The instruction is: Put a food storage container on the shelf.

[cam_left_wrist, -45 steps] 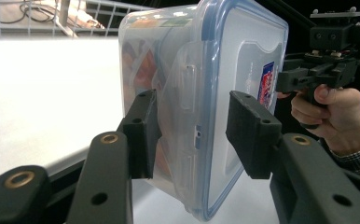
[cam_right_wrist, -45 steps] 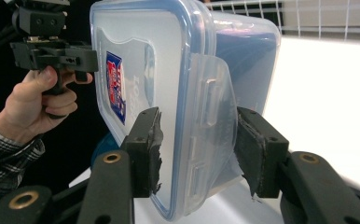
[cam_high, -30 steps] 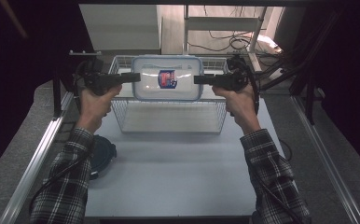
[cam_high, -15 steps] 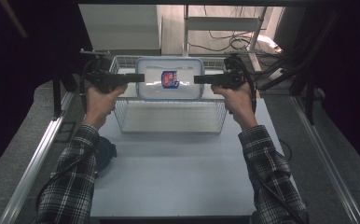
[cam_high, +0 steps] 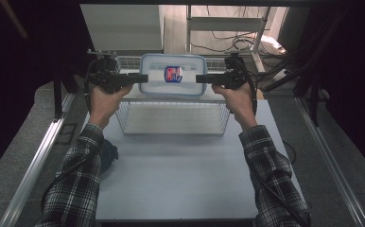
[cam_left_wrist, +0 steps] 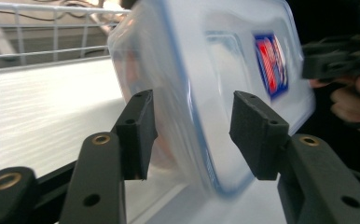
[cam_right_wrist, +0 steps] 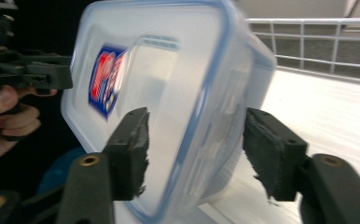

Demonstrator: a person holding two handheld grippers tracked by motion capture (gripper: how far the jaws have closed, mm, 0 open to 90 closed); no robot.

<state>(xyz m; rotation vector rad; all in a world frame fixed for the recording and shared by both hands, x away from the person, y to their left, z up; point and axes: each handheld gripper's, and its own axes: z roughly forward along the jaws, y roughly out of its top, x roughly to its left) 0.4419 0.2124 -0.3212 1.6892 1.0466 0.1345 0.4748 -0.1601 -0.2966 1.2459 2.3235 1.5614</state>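
While both arms reach forward, the left hand-held gripper (cam_high: pixel 143 78) and right hand-held gripper (cam_high: pixel 200 79) straddle opposite ends of a plastic box (cam_high: pixel 173 75) above the wire basket (cam_high: pixel 171 118), jaws gaping beside its walls.

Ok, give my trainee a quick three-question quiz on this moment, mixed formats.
1. True or false: the container rests on the table.
2. The sticker on the lid is: A red and blue, B green, C yellow.
3. What stands below the container?

Key: 1 false, it is held up between the left gripper and right gripper. 2 A. 3 a wire basket.
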